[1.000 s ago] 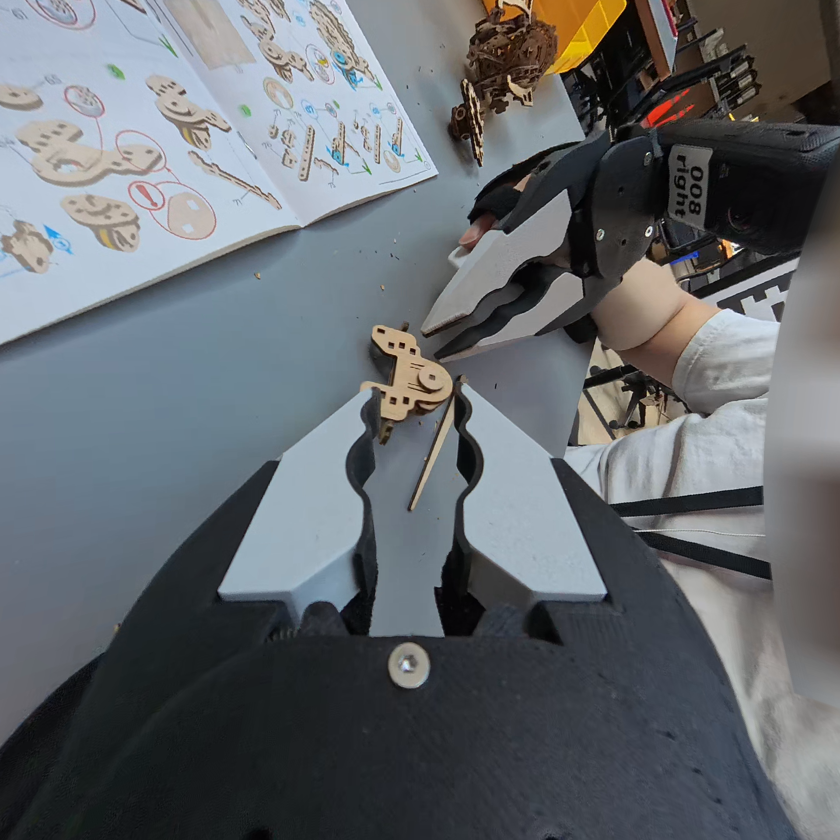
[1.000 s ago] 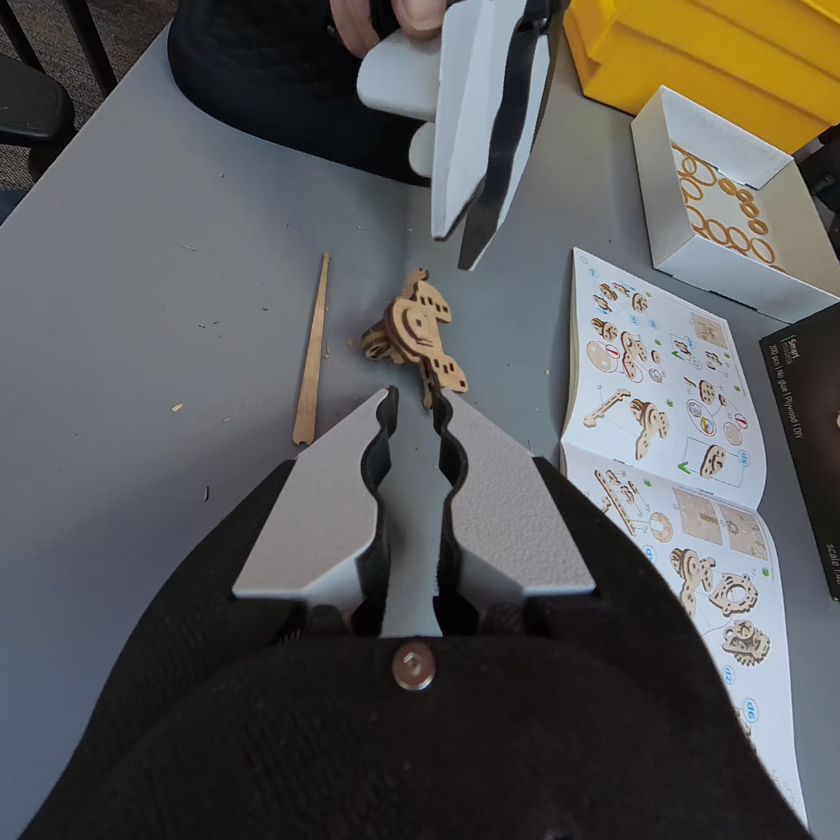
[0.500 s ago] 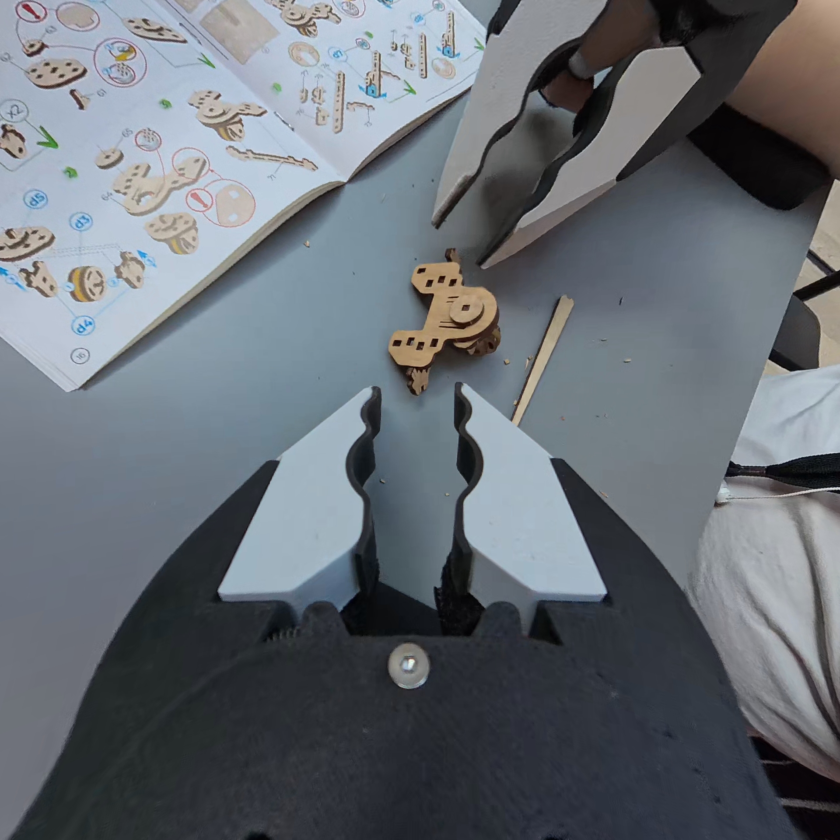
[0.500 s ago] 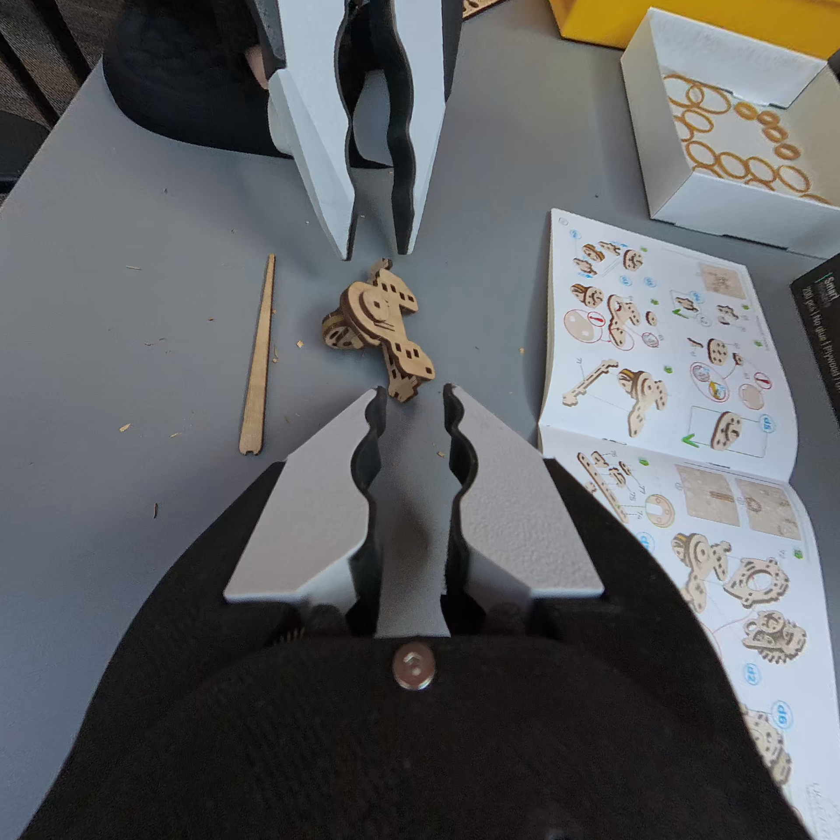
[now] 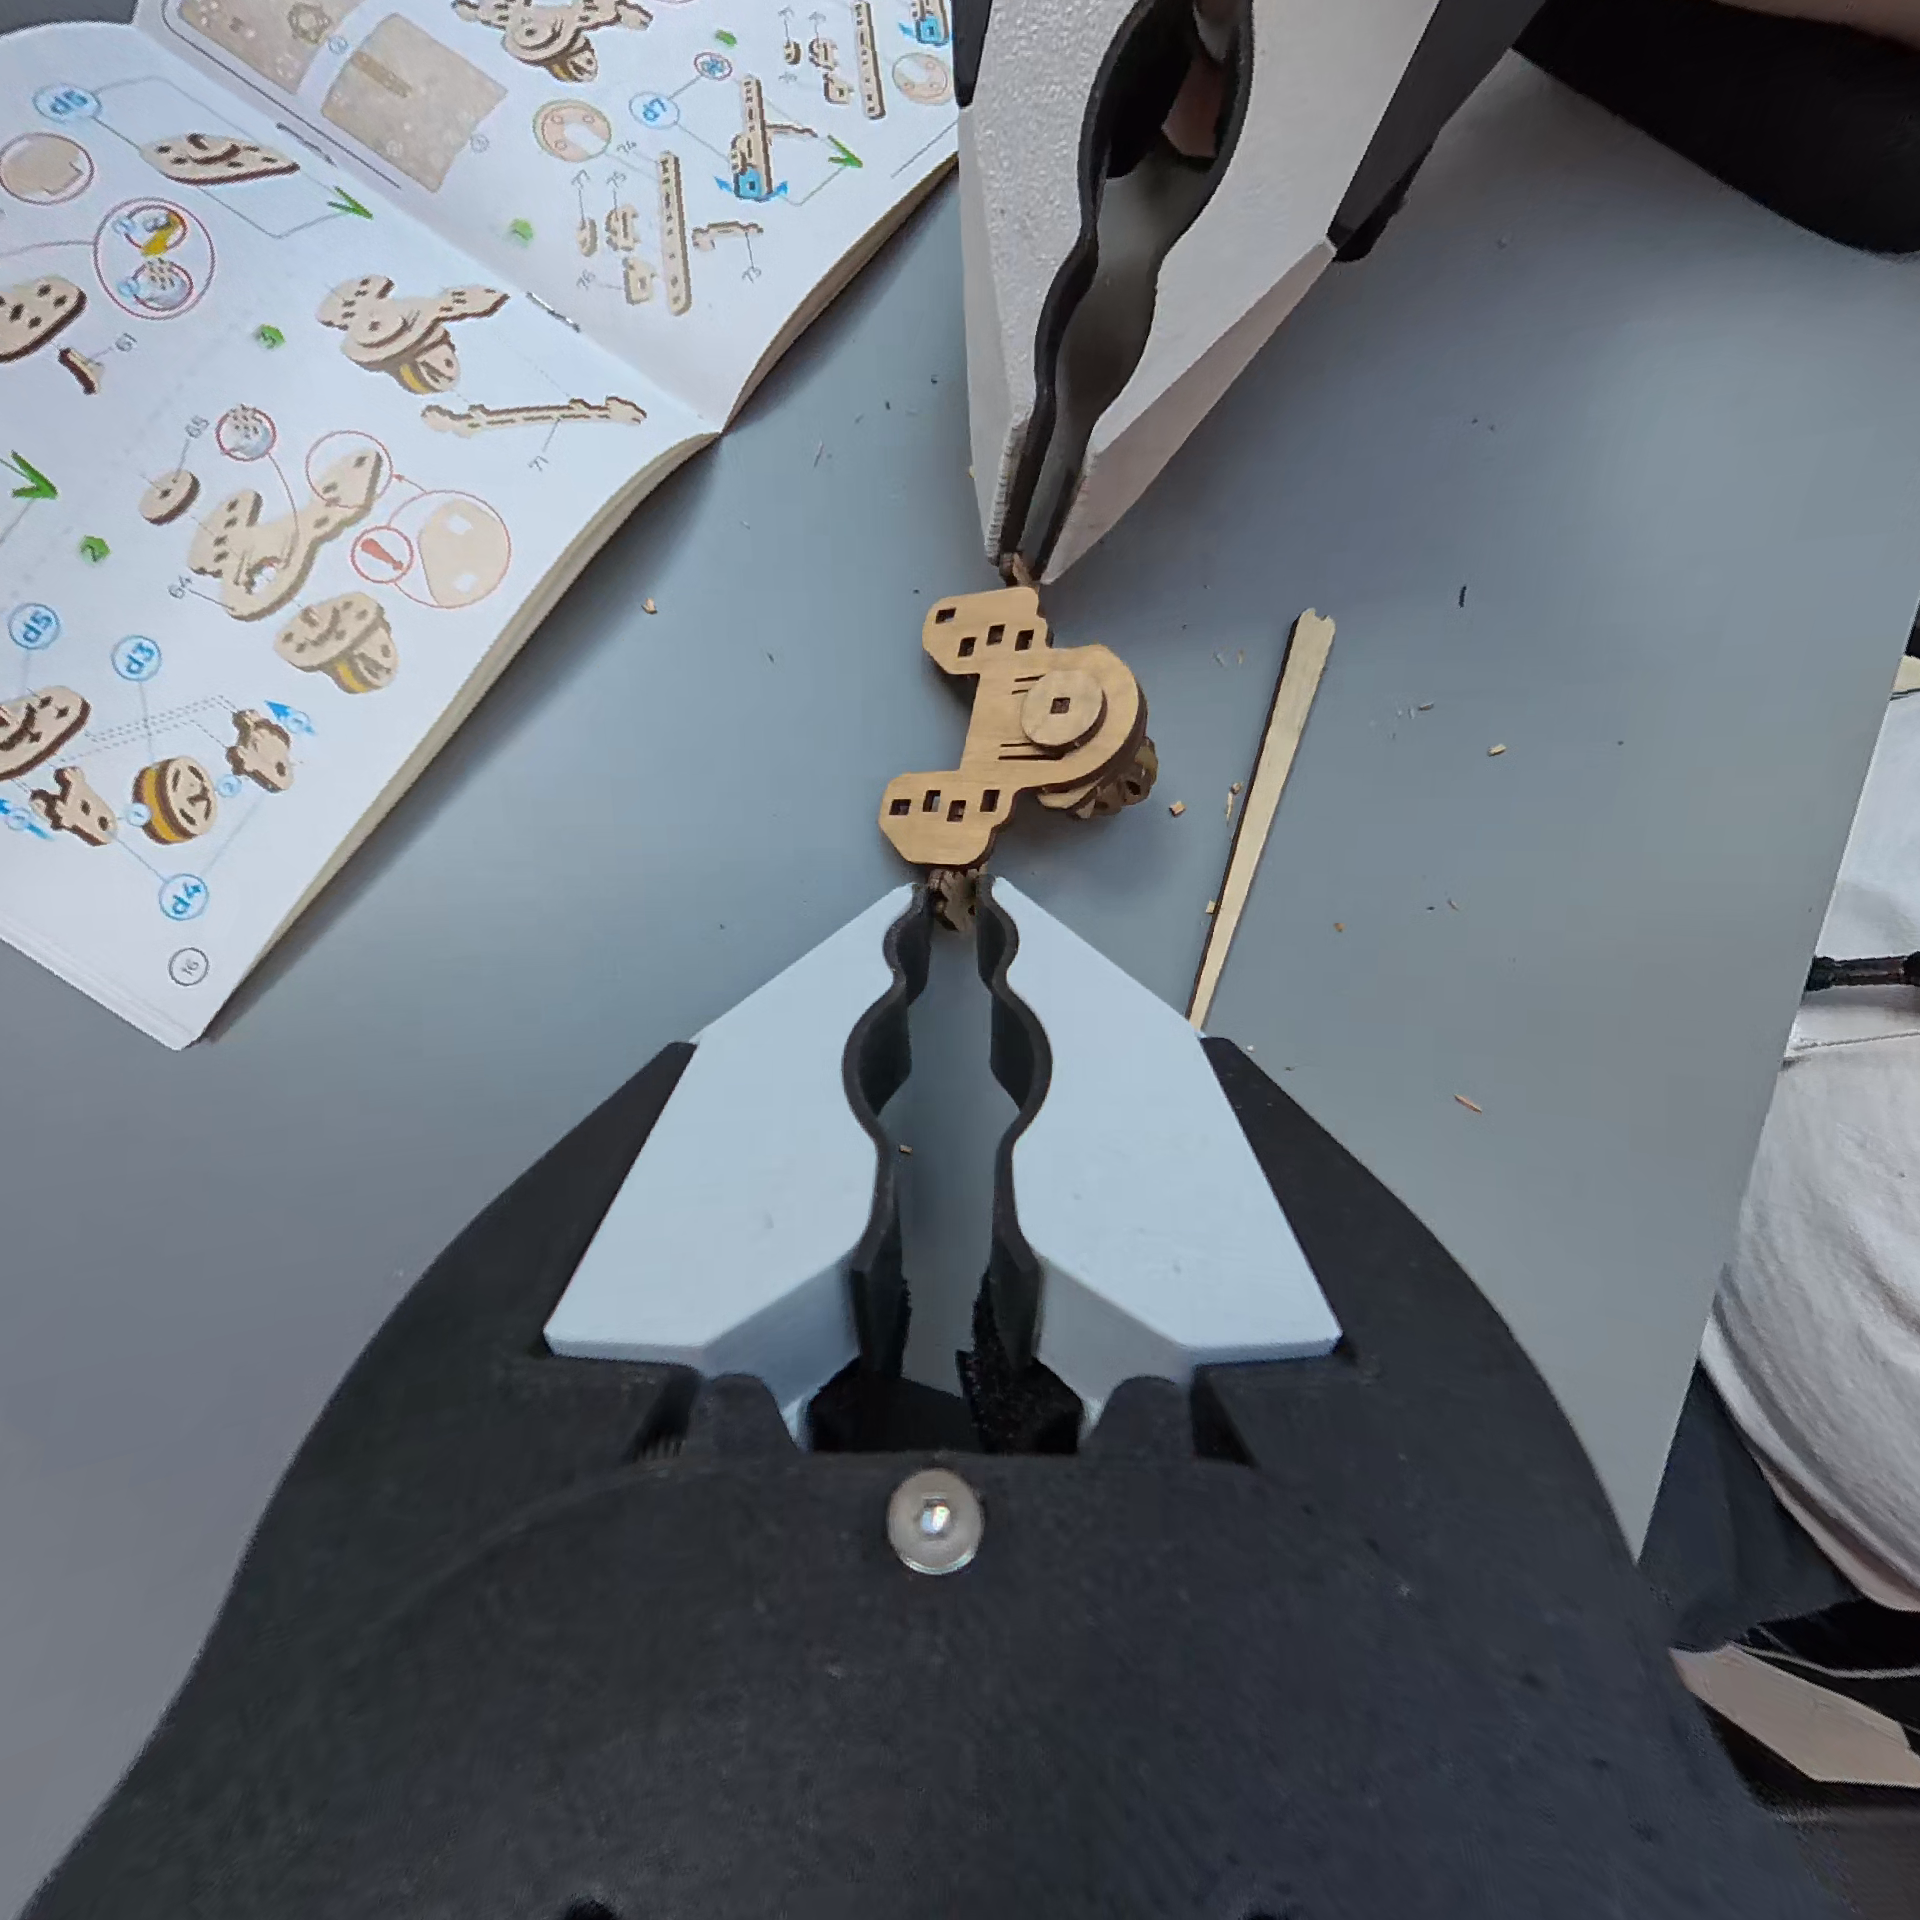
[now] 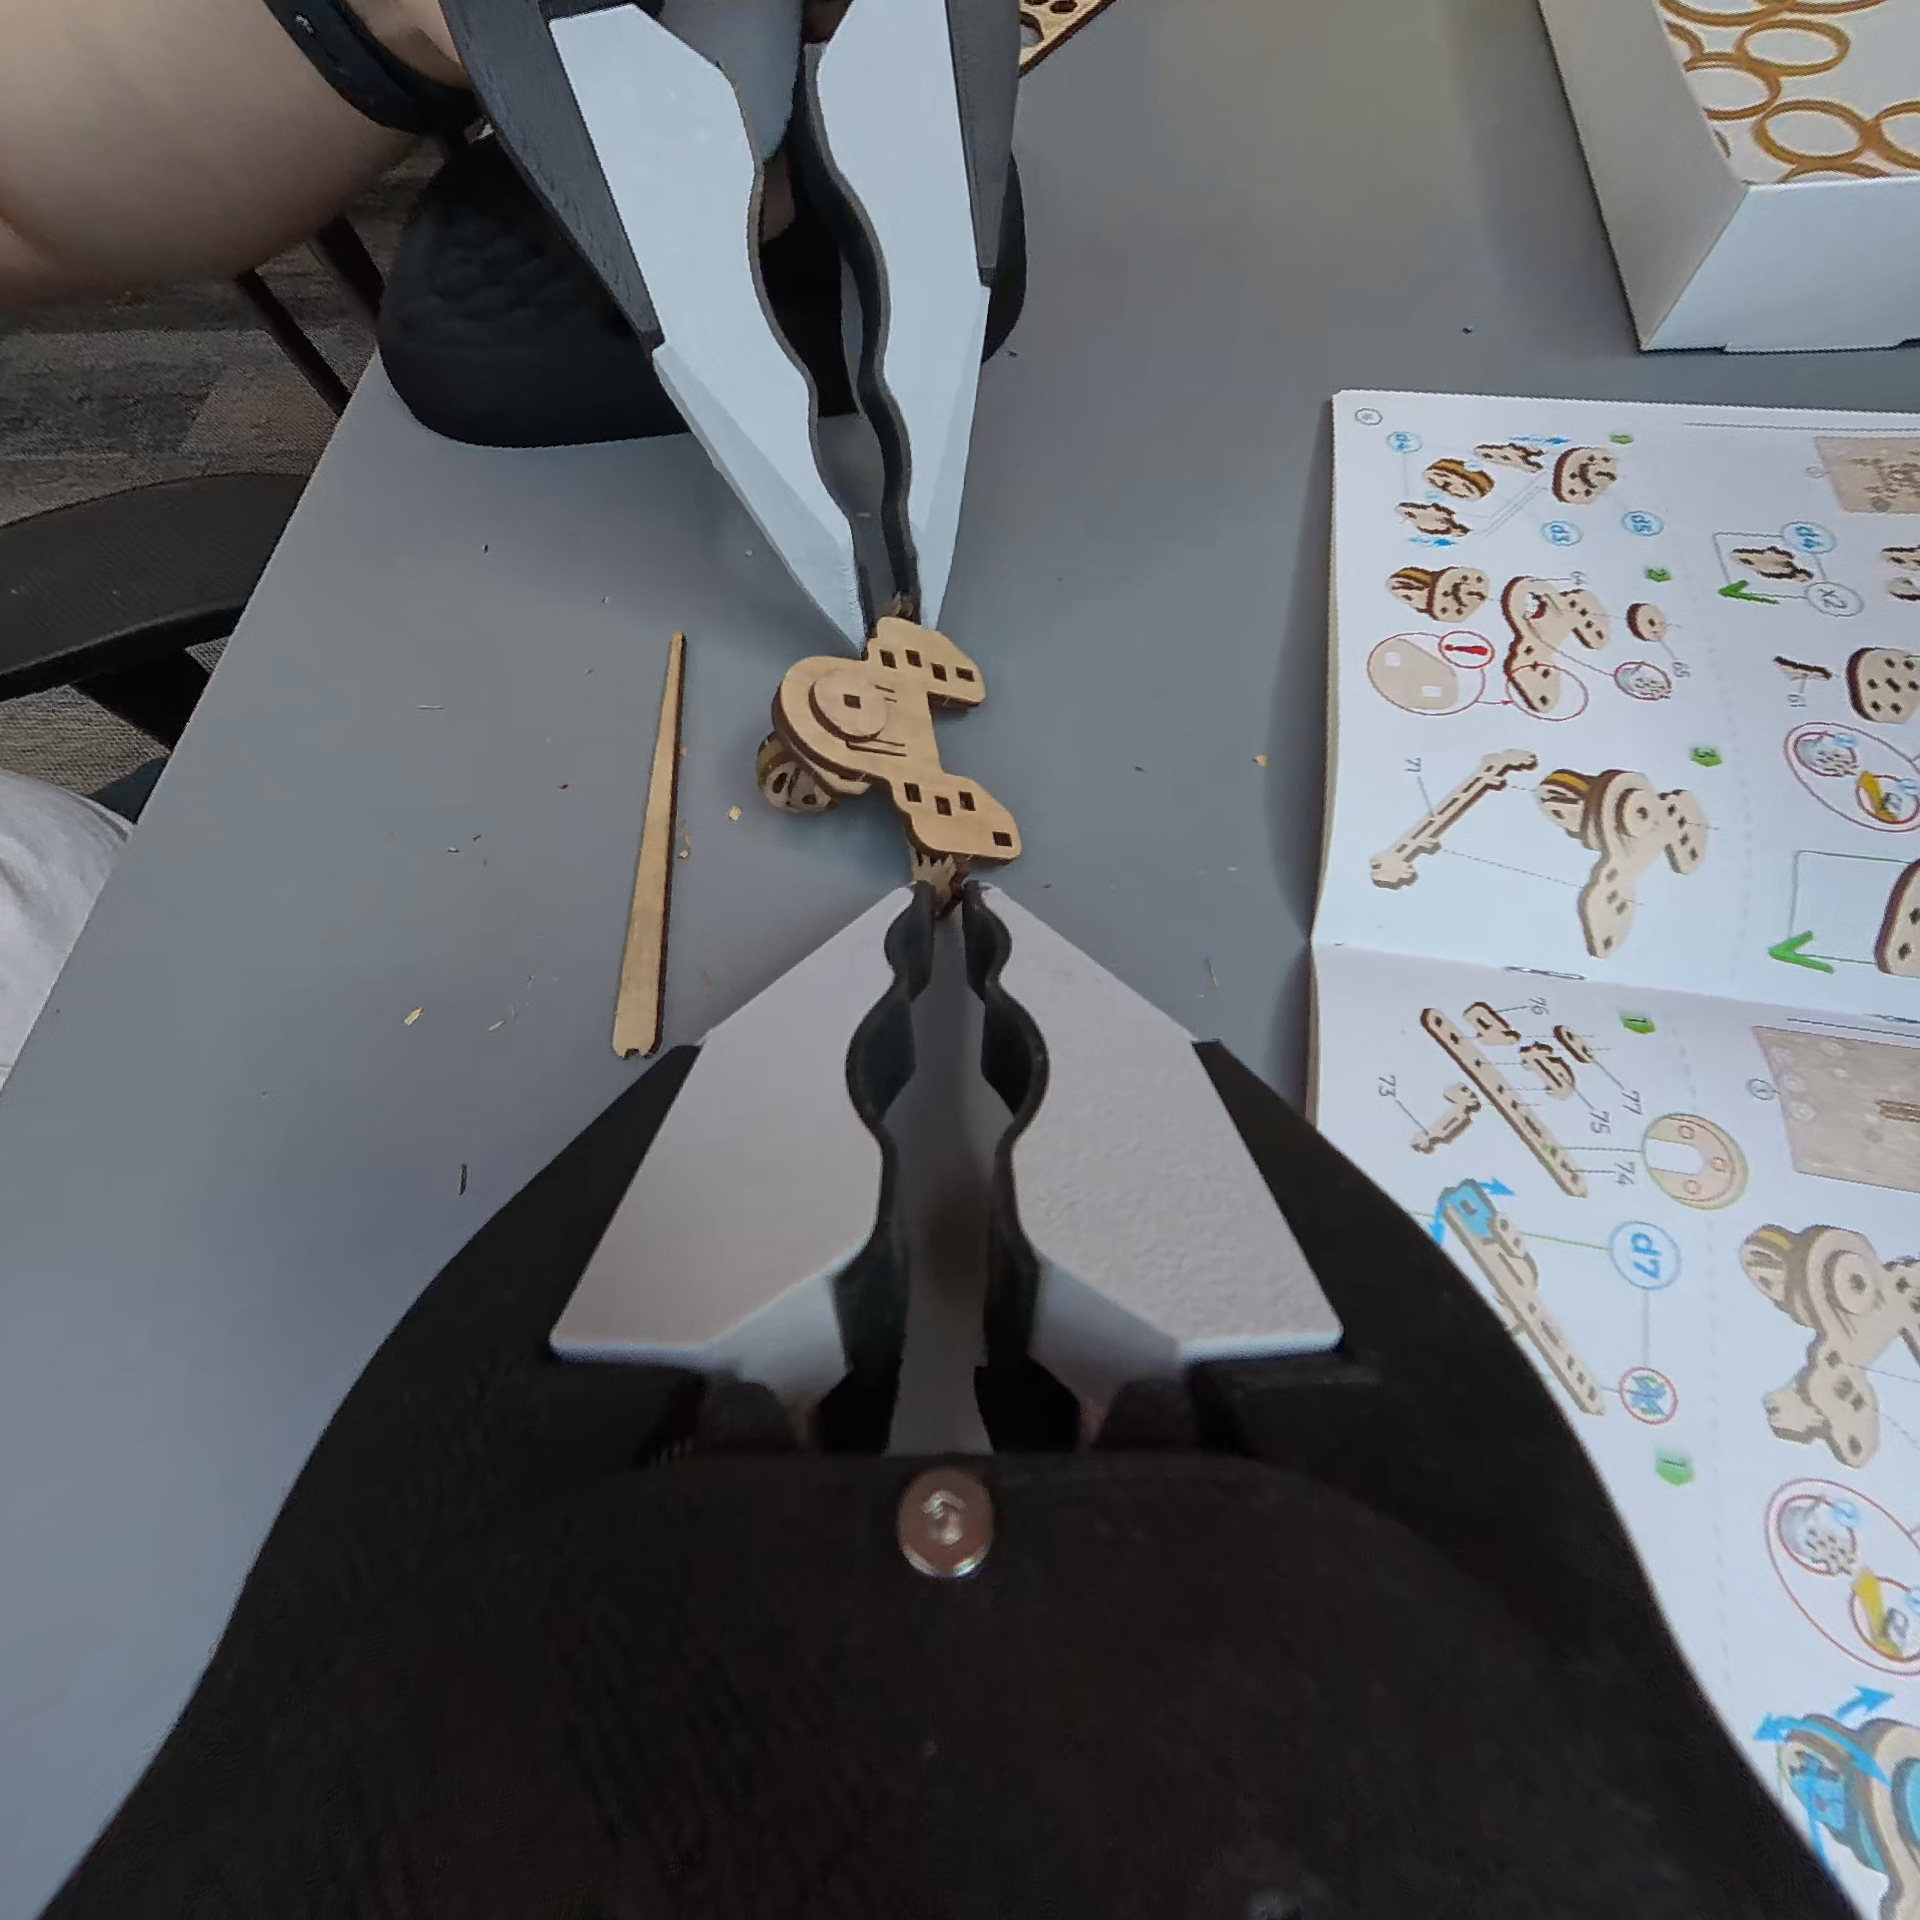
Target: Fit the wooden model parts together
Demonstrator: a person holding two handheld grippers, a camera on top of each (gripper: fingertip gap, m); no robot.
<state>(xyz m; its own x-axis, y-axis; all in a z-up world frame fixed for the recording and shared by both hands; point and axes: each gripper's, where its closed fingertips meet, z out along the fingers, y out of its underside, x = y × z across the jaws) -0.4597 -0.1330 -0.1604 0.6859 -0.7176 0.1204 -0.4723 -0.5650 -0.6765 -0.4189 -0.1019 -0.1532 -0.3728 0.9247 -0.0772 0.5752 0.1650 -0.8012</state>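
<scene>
the wooden model piece (image 5: 1013,727) (image 6: 894,743) lies flat on the grey desk (image 5: 520,1091) (image 6: 312,935), a stepped plate with small square holes at both ends and a round disc on top, with a darker toothed part showing under one side. the left tongs (image 5: 951,899) (image 6: 896,608) are narrowed onto a small tab sticking out of its near end, tips pinching it. the right tongs (image 6: 940,899) (image 5: 1023,566) do the same from the opposite end, tips drawn in on the tab there. so the piece sits between the two, gripped end to end. just beside it, apart, lies a thin wooden stick (image 5: 1262,810) (image 6: 652,842). an open instruction booklet (image 5: 312,416) (image 6: 1610,831) lies on the desk's other side, and a white box with ring shapes (image 6: 1766,156) stands farther off. wood crumbs dot the desk.
</scene>
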